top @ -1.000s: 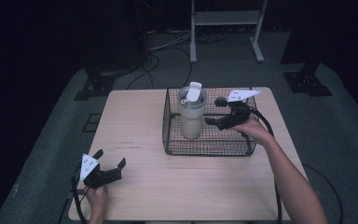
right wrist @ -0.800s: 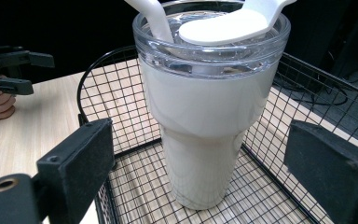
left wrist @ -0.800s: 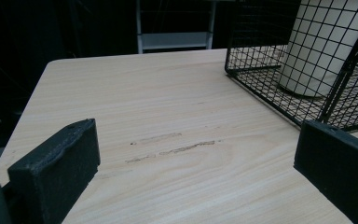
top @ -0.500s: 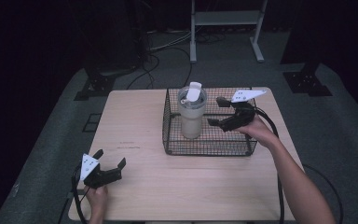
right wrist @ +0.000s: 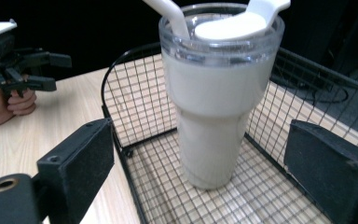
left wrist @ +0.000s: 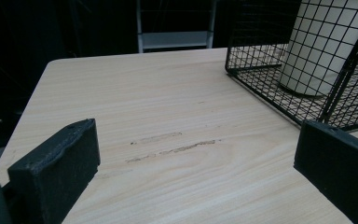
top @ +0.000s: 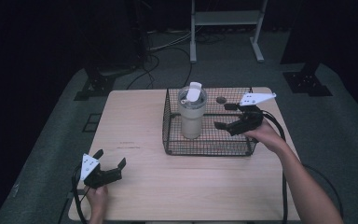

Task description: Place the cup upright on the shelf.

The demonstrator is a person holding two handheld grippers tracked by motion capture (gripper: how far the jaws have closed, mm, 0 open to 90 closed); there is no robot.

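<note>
A cream tumbler (top: 191,116) with a clear lid and a white flip tab stands upright in the left part of a black wire basket (top: 205,148) on the wooden table (top: 135,121). My right gripper (top: 222,115) hovers open over the basket's right half. It points at the tumbler from a short way off and holds nothing. In the right gripper view the tumbler (right wrist: 214,107) stands between and beyond the spread jaws, inside the basket (right wrist: 114,121). My left gripper (top: 110,157) rests open and empty near the table's front left corner. The left gripper view shows the basket (left wrist: 261,70) and tumbler (left wrist: 317,46) at upper right.
A small dark hole (top: 221,99) marks the tabletop behind the basket. Faint scuff marks (left wrist: 172,147) lie on the bare wood ahead of the left gripper. Beyond the table are a white stand (top: 226,18), cables (top: 165,46) on the floor and dark equipment bases (top: 305,81).
My right gripper has drawn back a little to the right, away from the tumbler, and stays open. The left gripper and the tumbler have not moved.
</note>
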